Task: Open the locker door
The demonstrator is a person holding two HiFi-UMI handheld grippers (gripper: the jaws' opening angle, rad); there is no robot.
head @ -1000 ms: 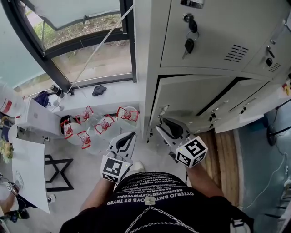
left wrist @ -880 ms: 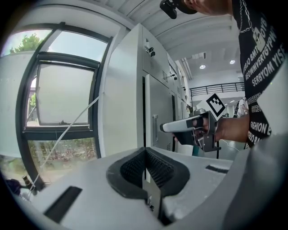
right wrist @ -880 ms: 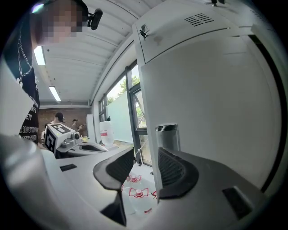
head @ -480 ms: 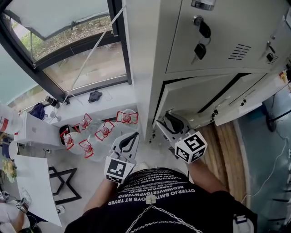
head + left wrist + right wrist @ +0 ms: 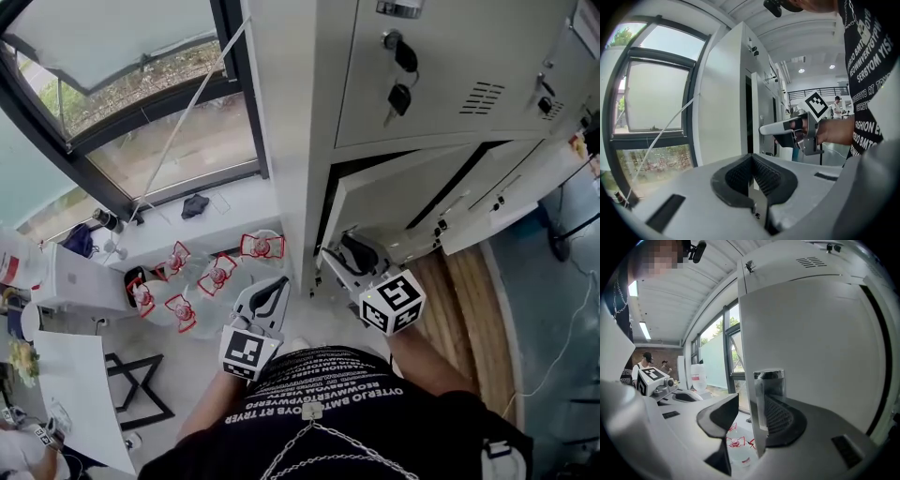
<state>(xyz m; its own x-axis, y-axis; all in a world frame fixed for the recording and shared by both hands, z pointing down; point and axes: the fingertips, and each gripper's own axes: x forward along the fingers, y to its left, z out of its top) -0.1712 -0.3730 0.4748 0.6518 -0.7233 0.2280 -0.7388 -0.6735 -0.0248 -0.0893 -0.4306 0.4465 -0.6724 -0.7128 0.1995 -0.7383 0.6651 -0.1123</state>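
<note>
The grey lower locker door [image 5: 403, 192] stands slightly ajar, with a dark gap along its top and left edge. My right gripper [image 5: 341, 255] is at the door's free edge. In the right gripper view the door edge with its chrome handle [image 5: 768, 376] stands between the jaws of that gripper [image 5: 750, 404]. Those jaws have just been widening and then easing in a little. The left pad is clear of the metal. My left gripper [image 5: 272, 284] hangs left of the locker, shut on nothing [image 5: 752, 161], and the right gripper [image 5: 787, 127] shows beside it in the left gripper view.
The upper locker has keys [image 5: 398, 94] hanging from its lock. More locker doors [image 5: 497, 202] stand open to the right. Several water bottles [image 5: 216, 272] lie on the floor below the window [image 5: 141, 122]. A white table [image 5: 80, 394] is at the lower left.
The right gripper has edged in along the door's free edge and its jaws look wider. The left gripper has hardly moved. The door's gap looks about the same.
</note>
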